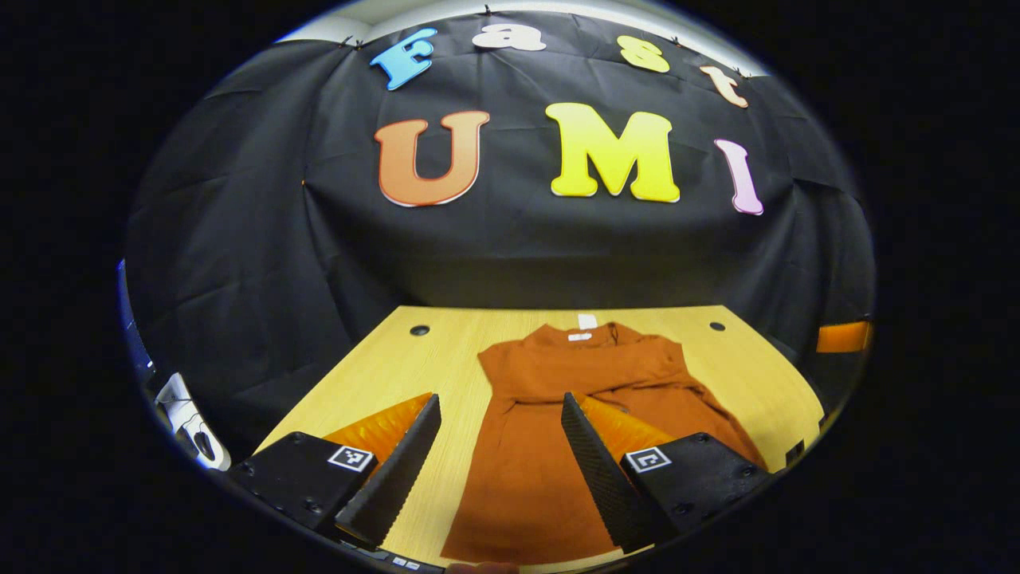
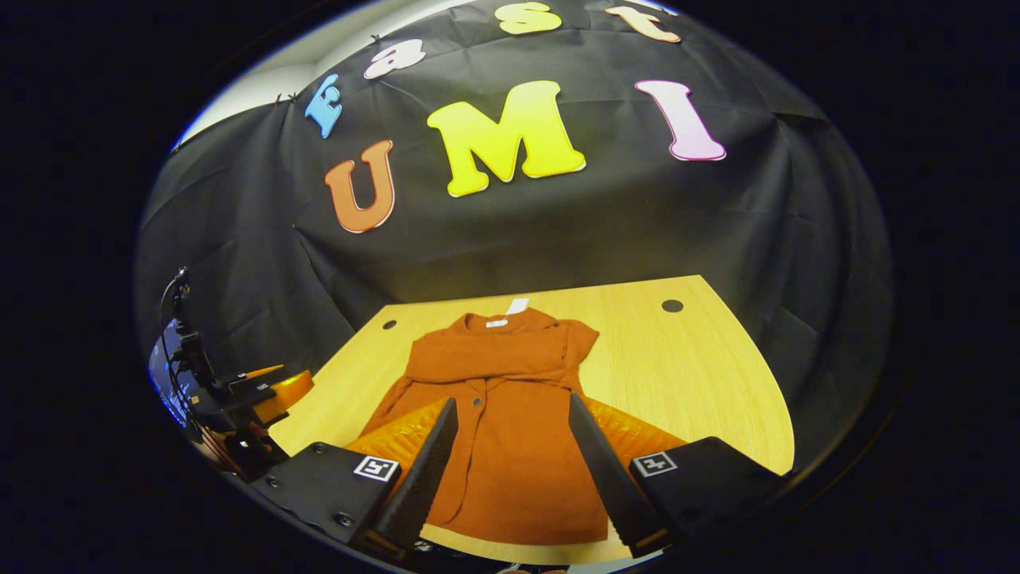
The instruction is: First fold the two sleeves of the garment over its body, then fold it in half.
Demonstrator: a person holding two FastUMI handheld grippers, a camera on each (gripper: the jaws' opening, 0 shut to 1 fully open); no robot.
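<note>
The garment [image 1: 558, 414] lay flat on the table [image 1: 382, 375], collar toward the booth wall [image 1: 239, 239] behind and hem toward the near edge. In the left gripper view one sleeve [image 1: 717, 414] lay folded across its body. The left gripper [image 1: 500, 458] hung above the near edge with fingers apart over the hem; the right gripper [image 2: 510, 462] hung likewise. In the right gripper view the left gripper [image 2: 255, 399] was off to the left of the table.
</note>
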